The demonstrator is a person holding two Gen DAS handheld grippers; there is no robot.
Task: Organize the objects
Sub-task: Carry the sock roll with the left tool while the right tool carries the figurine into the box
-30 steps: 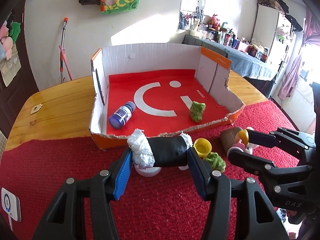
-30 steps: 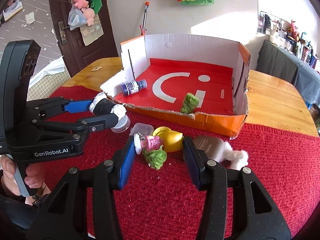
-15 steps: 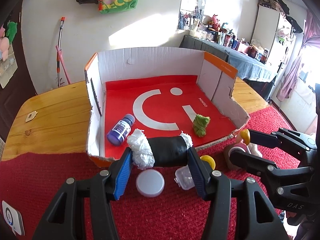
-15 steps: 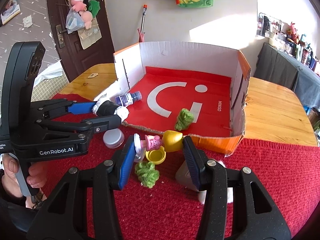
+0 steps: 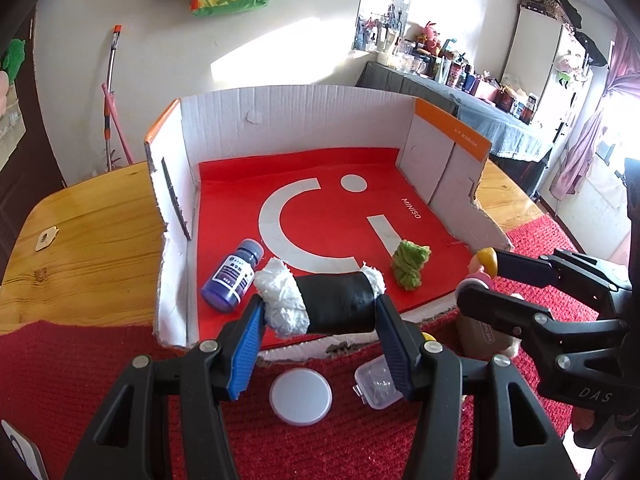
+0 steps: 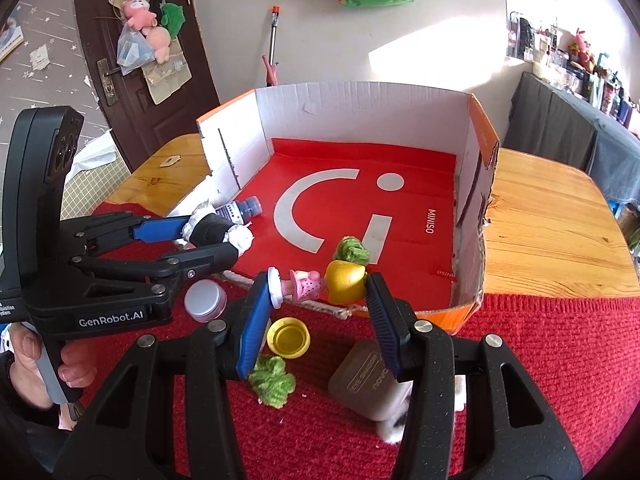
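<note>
the left claw [image 5: 320, 316] pinches a black roll with white paper ends [image 5: 324, 300] crosswise, hanging over the near edge of the cardboard box [image 5: 296, 120]. the right claw [image 6: 320, 300] pinches a small pink doll with yellow hair [image 6: 320, 284] just over the box's torn front lip.

risks, as i judge them: the doll is gripped end to end, so it may twist out and drop on the red cloth [image 6: 540, 360] short of the lip; the roll, if released here, could land on the purple bottle [image 5: 232, 276] or roll toward the green yarn ball [image 5: 410, 264].

compared with a second ago, both claws have travelled from above the clutter on the desk to the box, the lid and clear case now behind them; their grips are unchanged.
</note>
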